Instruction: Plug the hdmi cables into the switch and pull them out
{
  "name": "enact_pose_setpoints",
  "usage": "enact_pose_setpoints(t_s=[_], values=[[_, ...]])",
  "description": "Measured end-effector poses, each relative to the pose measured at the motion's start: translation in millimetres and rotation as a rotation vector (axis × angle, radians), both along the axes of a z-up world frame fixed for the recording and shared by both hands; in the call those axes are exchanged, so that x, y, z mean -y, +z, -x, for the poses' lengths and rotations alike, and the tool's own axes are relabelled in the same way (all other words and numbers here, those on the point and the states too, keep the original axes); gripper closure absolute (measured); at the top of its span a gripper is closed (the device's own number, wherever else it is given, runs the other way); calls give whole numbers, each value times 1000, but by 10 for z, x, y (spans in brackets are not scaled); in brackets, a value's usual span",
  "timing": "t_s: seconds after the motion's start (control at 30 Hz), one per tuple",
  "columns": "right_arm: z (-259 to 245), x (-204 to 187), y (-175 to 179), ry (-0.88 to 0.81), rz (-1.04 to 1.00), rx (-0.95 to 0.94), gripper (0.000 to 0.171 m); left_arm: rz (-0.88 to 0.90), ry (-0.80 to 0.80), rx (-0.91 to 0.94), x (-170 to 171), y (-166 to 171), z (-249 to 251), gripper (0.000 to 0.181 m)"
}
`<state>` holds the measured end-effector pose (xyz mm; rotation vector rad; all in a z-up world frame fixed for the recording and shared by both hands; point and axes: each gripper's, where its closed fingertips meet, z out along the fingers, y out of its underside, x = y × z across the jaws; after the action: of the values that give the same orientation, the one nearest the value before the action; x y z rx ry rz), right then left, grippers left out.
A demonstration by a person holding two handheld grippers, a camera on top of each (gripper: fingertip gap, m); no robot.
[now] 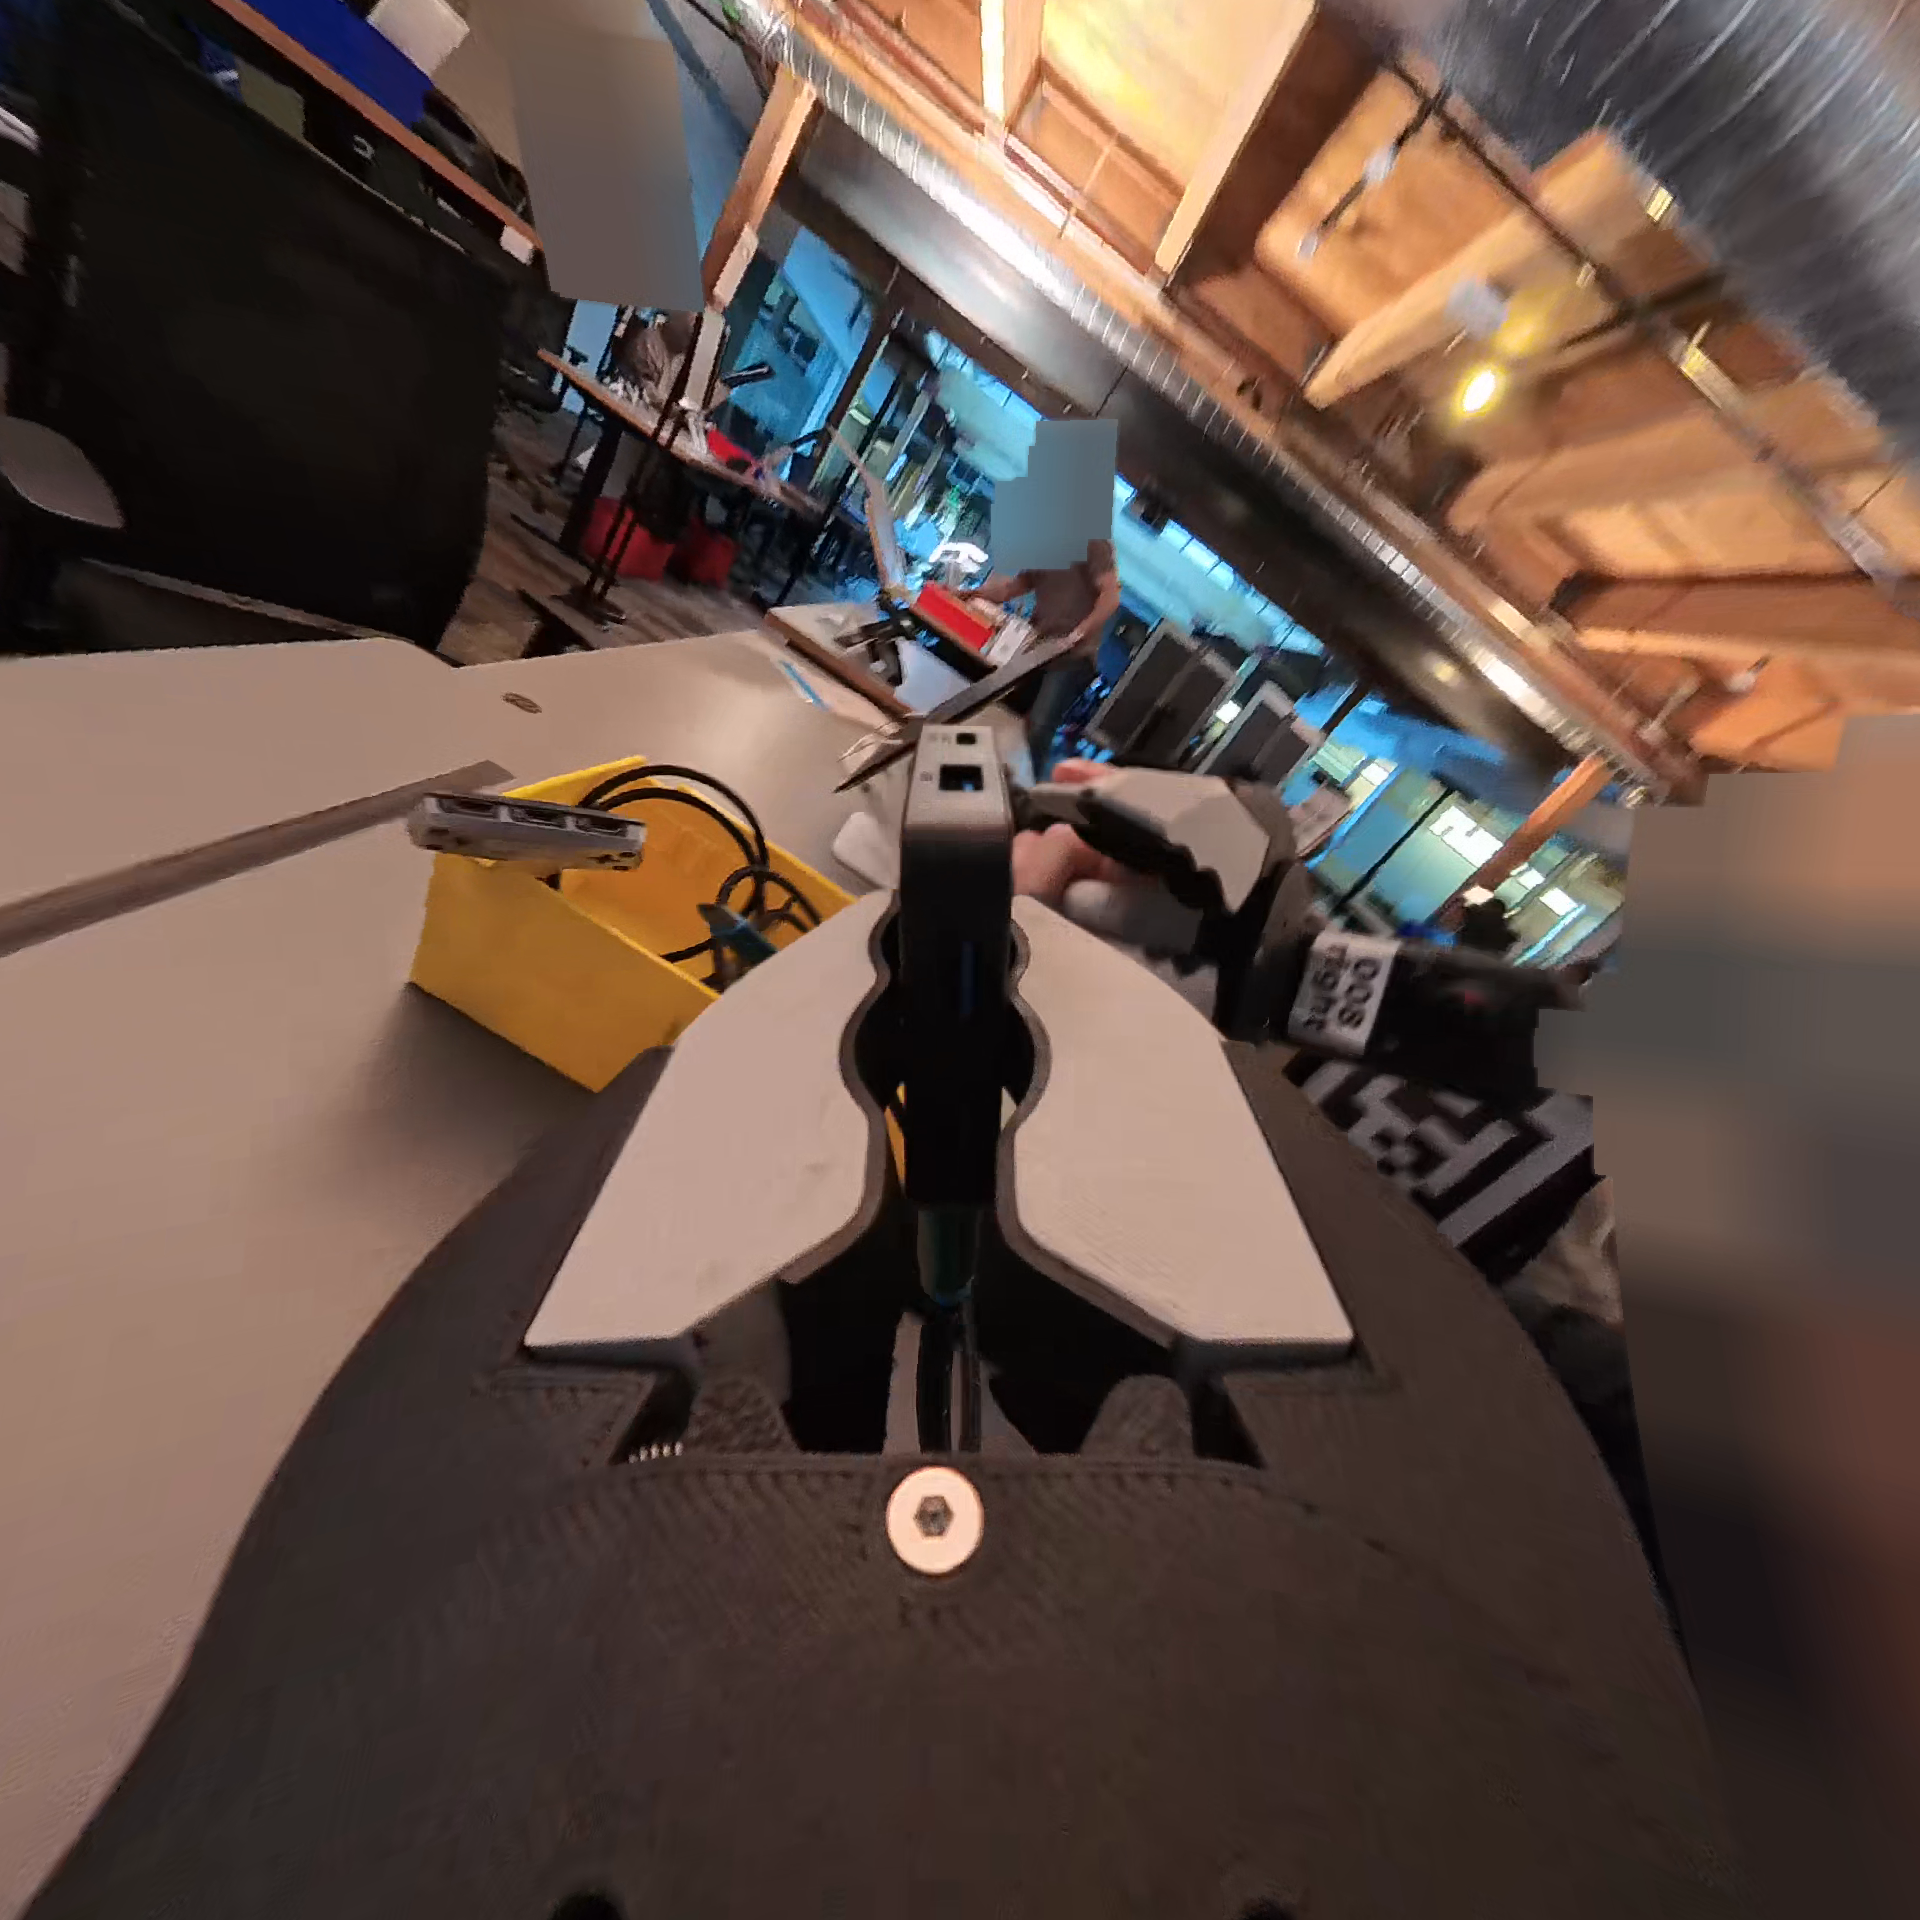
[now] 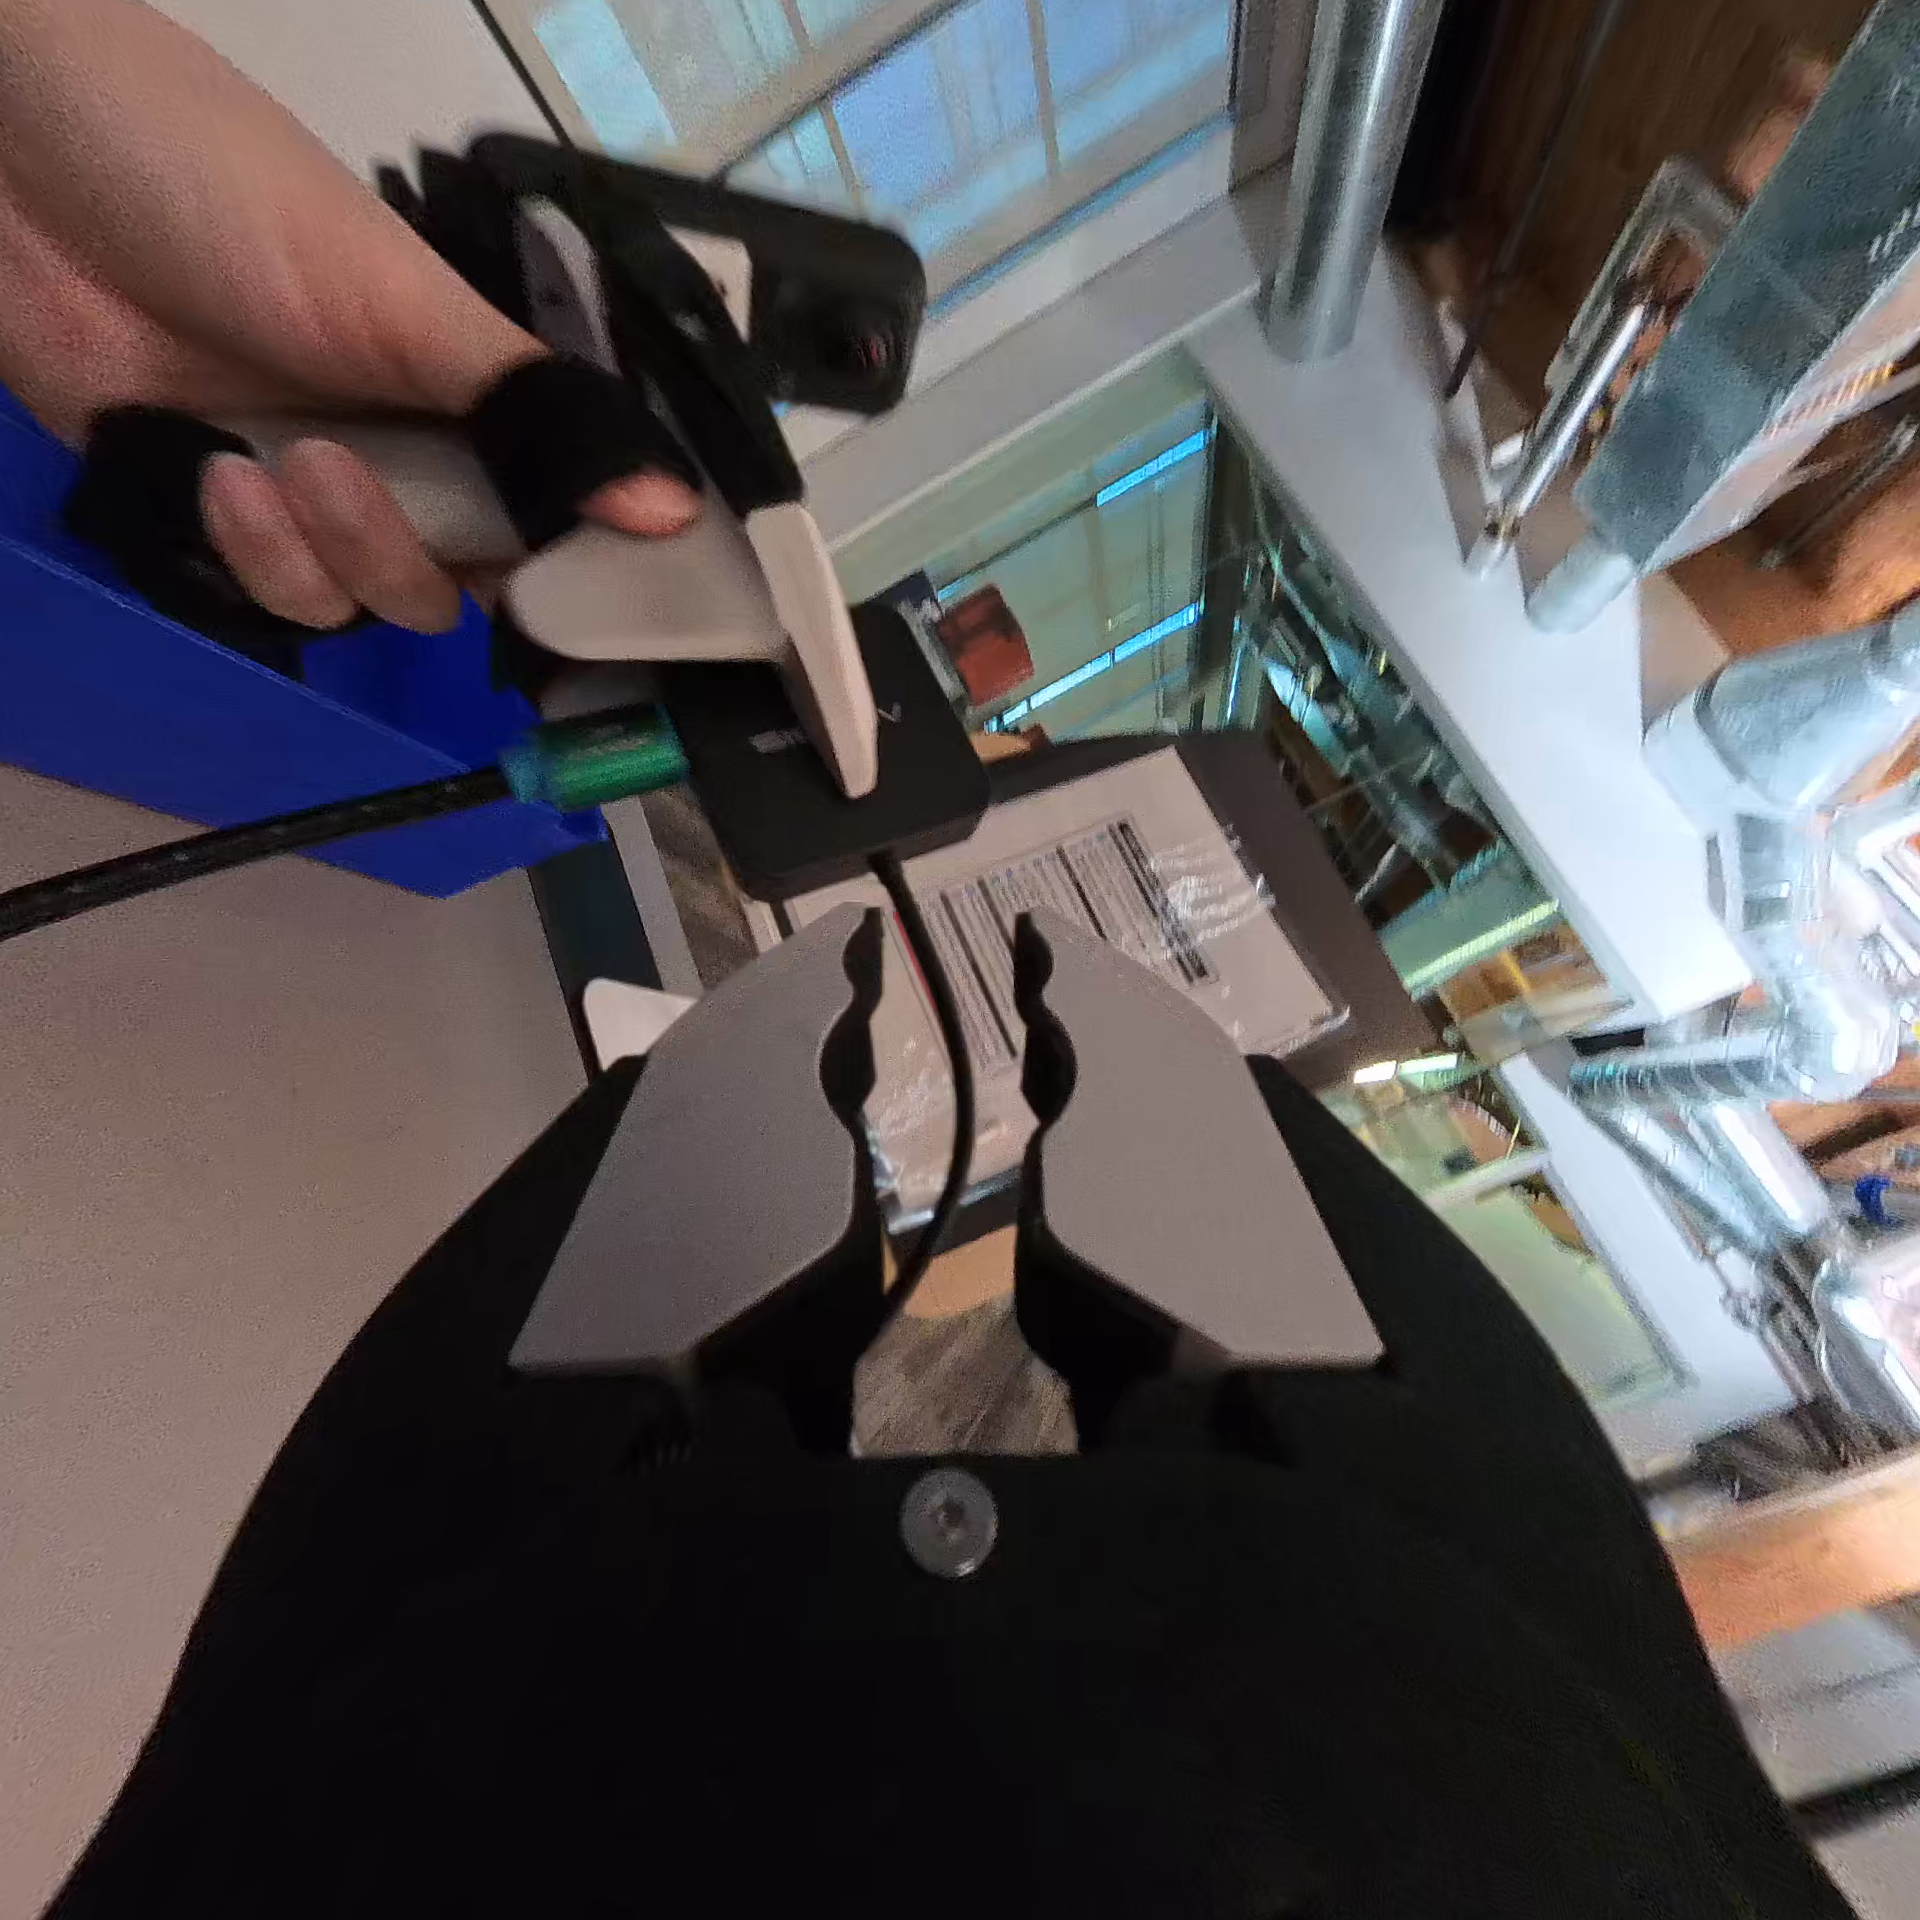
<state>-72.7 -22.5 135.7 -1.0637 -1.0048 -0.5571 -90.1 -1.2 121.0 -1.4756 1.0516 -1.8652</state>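
Observation:
My left gripper [image 1: 954,914] is shut on the black HDMI switch [image 1: 956,831] and holds it edge-on above the table, open ports facing away. A green HDMI plug [image 1: 951,1242] sits in the switch's near end. In the right wrist view the left gripper [image 2: 847,769] clamps the switch [image 2: 914,790], with the green plug [image 2: 603,764] and its thick black cable [image 2: 208,862] running off left. My right gripper [image 2: 948,925] is open just below the switch. The switch's thin black lead [image 2: 951,1039] hangs through the gap between its fingers. The right gripper also shows in the left wrist view [image 1: 1049,805], right of the switch.
A yellow bin [image 1: 540,966] with coiled black cables stands on the grey table [image 1: 208,1091], and a silver hub [image 1: 525,831] lies across its rim. A blue bin [image 2: 208,727] is behind the left gripper. A person stands at a far table [image 1: 1070,603]. My hands' fingertips stand some 4 centimeters from each other.

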Motion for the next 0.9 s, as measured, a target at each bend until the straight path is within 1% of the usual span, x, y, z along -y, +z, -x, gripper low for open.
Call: enact_pose_setpoints(t_s=[0.07,0.1,0.2,0.37,0.4,0.47,0.53,0.57,0.6,0.67,0.73,0.77,0.8,0.83,0.9], values=[[154,59,-84,47,-43,104,137,100,-25,25,-29,26,33,168],[192,47,-141,27,-83,179,135,138,-39,28,-31,20,34,168],[225,-81,-325,-85,-167,384,133,206,-67,15,2,-32,-18,167],[223,-180,-429,-177,-292,564,141,332,-121,-17,119,-137,-169,168],[205,-175,-415,-198,-319,592,149,361,-128,-23,124,-165,-193,168],[195,-144,-410,-189,-329,605,151,423,-185,-14,151,-166,-205,166],[182,-116,-353,-172,-295,534,152,451,-237,37,165,-81,-176,156],[161,-98,-334,-161,-261,507,152,426,-233,58,145,-41,-159,151],[130,-78,-320,-139,-215,471,153,364,-203,72,105,-14,-138,147],[34,-34,-268,-90,-112,356,153,156,-92,90,-10,35,-80,146],[-59,16,-228,-28,1,242,154,-150,27,112,-57,107,7,150],[-92,47,-226,3,51,206,154,-317,101,104,-78,121,46,146],[-113,83,-235,34,98,185,154,-490,168,102,-75,135,85,137],[-120,123,-253,65,139,173,154,-657,234,104,-54,154,124,134],[-106,204,-271,123,189,159,154,-944,351,142,58,197,195,128]])
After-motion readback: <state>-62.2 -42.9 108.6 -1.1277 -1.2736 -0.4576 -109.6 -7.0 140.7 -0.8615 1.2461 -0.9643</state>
